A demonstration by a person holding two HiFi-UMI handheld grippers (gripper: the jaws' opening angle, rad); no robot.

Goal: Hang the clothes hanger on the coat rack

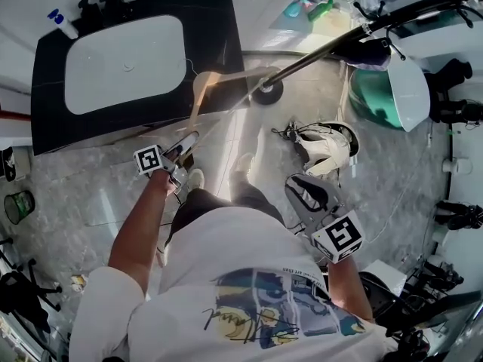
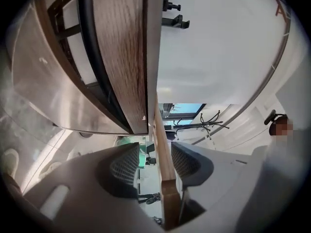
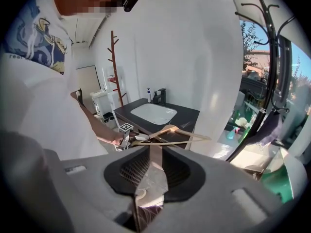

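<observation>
A pale wooden clothes hanger (image 1: 226, 78) sticks out level from my left gripper (image 1: 187, 140), in front of the dark vanity. In the left gripper view one end of the hanger (image 2: 165, 178) runs between the jaws along the right-hand pad (image 2: 187, 161), with a clear gap to the other pad. The left gripper (image 2: 155, 147) is open. The black coat rack (image 1: 324, 47) rises from its round base (image 1: 266, 90) to the right of the hanger. My right gripper (image 1: 298, 185) hangs low by my right side, open and holding nothing. It looks at the hanger (image 3: 167, 135) and the coat rack (image 3: 272, 72).
A black vanity counter (image 1: 45, 104) with a white basin stands ahead on the left. White shoes (image 1: 324, 145) lie on the tiled floor near the rack's base. A teal tub (image 1: 370, 100) stands at the right. A red-brown tree rack (image 3: 114, 62) stands by the far wall.
</observation>
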